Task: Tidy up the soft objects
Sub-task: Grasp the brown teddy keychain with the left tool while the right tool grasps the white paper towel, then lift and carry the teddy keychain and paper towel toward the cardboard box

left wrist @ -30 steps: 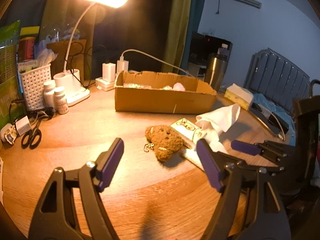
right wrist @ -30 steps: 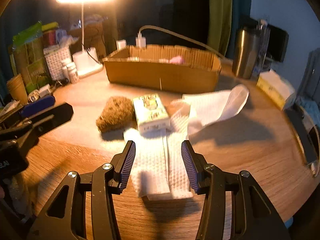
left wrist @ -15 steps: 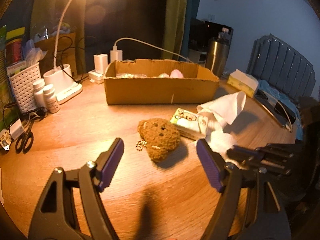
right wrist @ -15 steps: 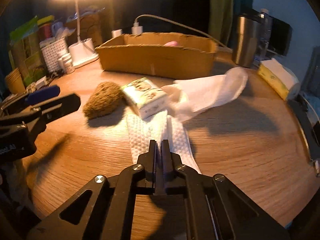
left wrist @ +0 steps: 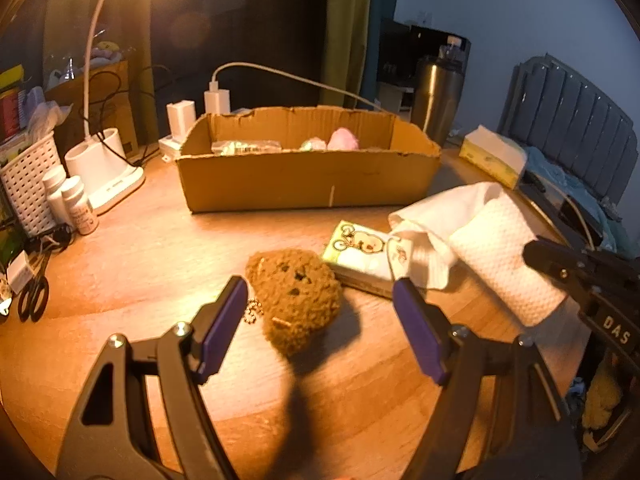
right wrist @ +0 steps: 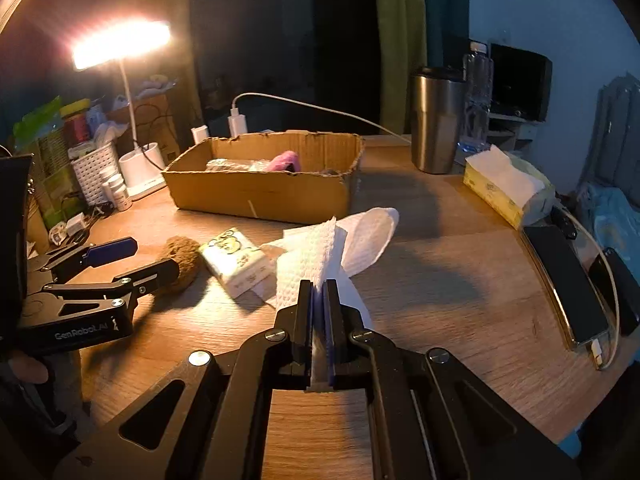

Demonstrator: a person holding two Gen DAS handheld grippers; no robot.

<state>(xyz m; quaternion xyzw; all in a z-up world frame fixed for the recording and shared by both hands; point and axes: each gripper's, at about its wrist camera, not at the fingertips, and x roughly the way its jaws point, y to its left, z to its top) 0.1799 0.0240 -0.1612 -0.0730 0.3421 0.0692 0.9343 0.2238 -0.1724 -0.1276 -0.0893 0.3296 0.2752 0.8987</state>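
The right tool (right wrist: 319, 300) pinches the white embossed paper towel (right wrist: 316, 256); the left tool (left wrist: 320, 312), spread wide, has the brown fuzzy plush bear (left wrist: 296, 294) lying directly between its tips.

Left gripper (left wrist: 320, 306): jaws spread wide, purple pads facing each other at roughly 10 and 2 o'clock in its own view, nothing between them in contact, hovering low over the table. From the right wrist cam it sits at 9 o'clock, pointing toward 3, and a bit of the person's hand (right wrist: 24, 368) shows behind its body. Right gripper (right wrist: 319, 292): jaws pinched together on the white cloth (right wrist: 316, 256), lifted off the surface; in the left view it enters at 3 o'clock.
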